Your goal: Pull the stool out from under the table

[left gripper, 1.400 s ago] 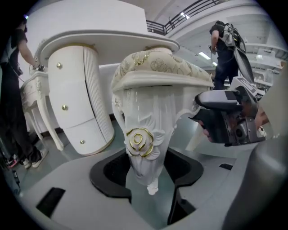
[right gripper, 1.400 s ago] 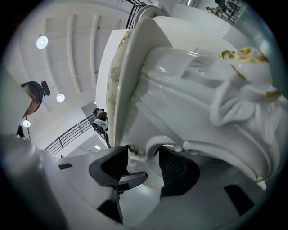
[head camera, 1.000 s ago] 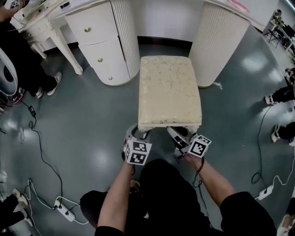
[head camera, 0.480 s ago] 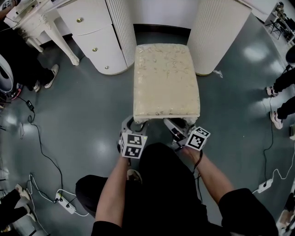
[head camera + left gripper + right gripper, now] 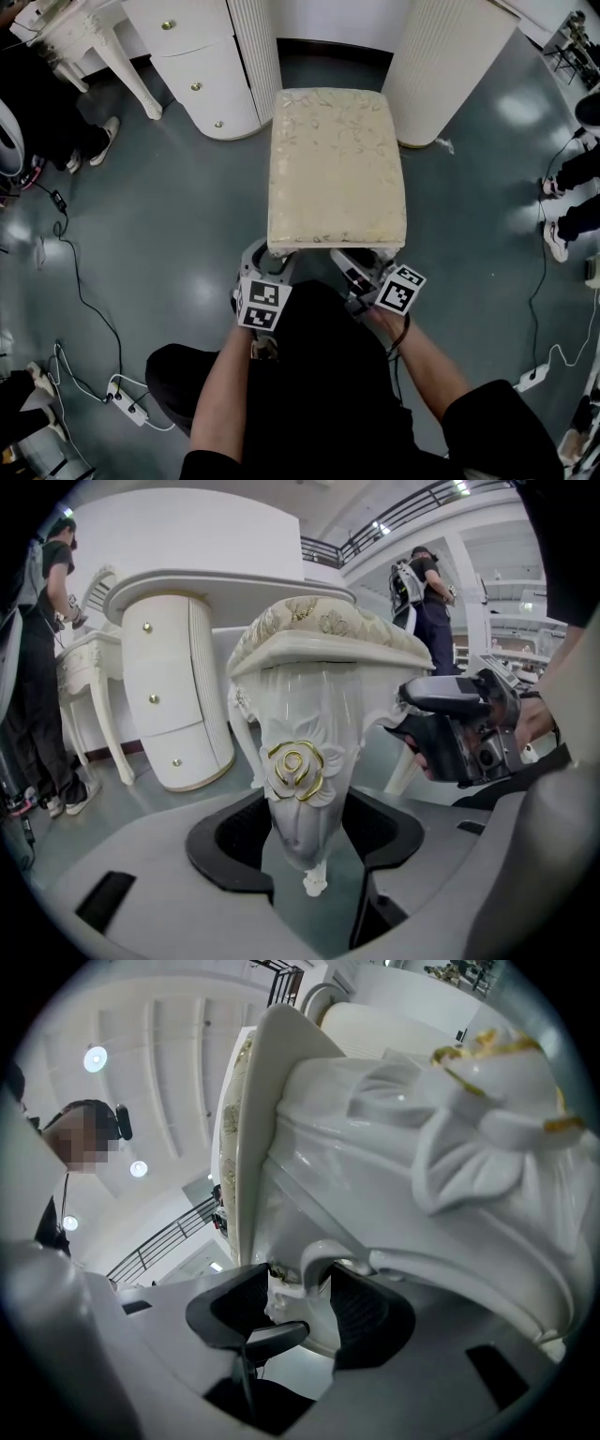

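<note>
The stool [image 5: 337,169] has a cream patterned cushion and white carved legs. Its far end lies between the white table's two round pedestals [image 5: 450,66], and the rest stands out on the grey floor. My left gripper [image 5: 272,255] is shut on the near left leg. In the left gripper view that leg [image 5: 298,761], with its gold rose, fills the gap of the left gripper [image 5: 305,841] between the black pads. My right gripper [image 5: 361,262] holds the near right leg. The right gripper [image 5: 300,1307] is clamped on a carved scroll of the stool [image 5: 394,1147].
A drawer pedestal [image 5: 202,66] stands left of the stool. A white side table [image 5: 94,42] is at top left. Cables and a power strip [image 5: 122,408] lie on the floor at left, another strip [image 5: 530,378] at right. People's feet [image 5: 562,230] stand at both sides.
The stool has slid a little further out from between the pedestals toward me, with both grippers still on its near legs. The head view has shifted slightly.
</note>
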`<state>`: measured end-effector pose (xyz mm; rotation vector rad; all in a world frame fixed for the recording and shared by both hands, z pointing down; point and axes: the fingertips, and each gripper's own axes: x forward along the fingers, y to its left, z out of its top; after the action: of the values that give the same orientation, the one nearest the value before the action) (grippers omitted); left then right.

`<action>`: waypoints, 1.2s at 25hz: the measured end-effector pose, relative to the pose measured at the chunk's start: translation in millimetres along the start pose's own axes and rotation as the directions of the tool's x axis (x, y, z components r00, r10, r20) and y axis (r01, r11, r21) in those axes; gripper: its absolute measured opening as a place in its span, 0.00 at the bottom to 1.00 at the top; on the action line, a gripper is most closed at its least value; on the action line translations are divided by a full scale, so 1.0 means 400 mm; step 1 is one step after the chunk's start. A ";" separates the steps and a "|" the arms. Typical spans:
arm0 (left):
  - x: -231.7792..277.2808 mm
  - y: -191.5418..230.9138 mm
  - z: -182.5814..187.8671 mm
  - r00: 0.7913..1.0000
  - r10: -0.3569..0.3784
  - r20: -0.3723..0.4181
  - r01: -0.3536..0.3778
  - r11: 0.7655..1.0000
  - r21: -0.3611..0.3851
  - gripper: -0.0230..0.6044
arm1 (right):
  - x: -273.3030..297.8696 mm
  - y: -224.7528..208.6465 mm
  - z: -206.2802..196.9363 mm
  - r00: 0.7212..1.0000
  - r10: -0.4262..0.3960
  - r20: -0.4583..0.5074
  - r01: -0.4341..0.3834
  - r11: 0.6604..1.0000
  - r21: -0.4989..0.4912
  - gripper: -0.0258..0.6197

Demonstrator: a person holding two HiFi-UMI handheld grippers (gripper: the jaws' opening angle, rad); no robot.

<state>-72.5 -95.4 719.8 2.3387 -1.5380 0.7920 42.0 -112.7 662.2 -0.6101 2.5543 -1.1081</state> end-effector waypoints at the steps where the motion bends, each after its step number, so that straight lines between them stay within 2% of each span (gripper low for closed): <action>1: -0.004 0.000 0.002 1.000 -0.001 0.006 0.001 1.000 -0.001 0.42 | -0.001 0.002 -0.001 1.000 0.000 -0.002 0.000 1.000 0.003 0.36; 13: -0.027 -0.006 -0.014 0.999 -0.037 -0.004 0.037 0.999 0.004 0.43 | -0.006 0.018 -0.027 1.000 -0.019 -0.015 0.019 1.000 0.019 0.36; 18: -0.019 -0.002 -0.006 0.999 -0.019 -0.040 0.019 1.000 -0.014 0.43 | -0.014 0.011 -0.027 0.995 -0.046 -0.089 0.048 0.998 0.026 0.36; 21: -0.047 0.001 -0.011 0.997 -0.004 -0.081 0.003 1.000 -0.018 0.42 | -0.044 0.039 -0.051 0.979 -0.087 -0.182 0.080 0.996 -0.045 0.36; 24: -0.092 -0.008 -0.022 0.990 0.033 -0.140 -0.026 0.998 0.053 0.36 | -0.077 0.102 -0.058 0.964 -0.086 -0.253 0.061 0.993 -0.104 0.36; 26: -0.142 -0.017 -0.026 0.989 0.038 -0.144 -0.029 0.997 0.069 0.24 | -0.091 0.167 -0.088 0.946 -0.069 -0.316 0.015 0.986 -0.168 0.33; 28: -0.186 -0.019 0.004 0.994 0.035 -0.104 -0.029 0.998 0.060 0.11 | -0.096 0.225 -0.107 0.922 -0.069 -0.382 -0.051 0.954 -0.296 0.23; 29: -0.202 -0.020 0.031 0.997 0.033 -0.071 -0.029 0.998 0.064 0.05 | -0.096 0.246 -0.104 0.913 -0.081 -0.399 -0.083 0.922 -0.378 0.12; 30: -0.218 -0.022 0.066 0.999 0.033 -0.030 -0.031 0.996 0.081 0.05 | -0.093 0.265 -0.094 0.910 -0.093 -0.403 -0.115 0.879 -0.462 0.06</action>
<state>-82.8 -36.4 650.6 2.3513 -1.5618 0.9106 30.4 -6.0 611.6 -0.5027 3.2422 -0.6383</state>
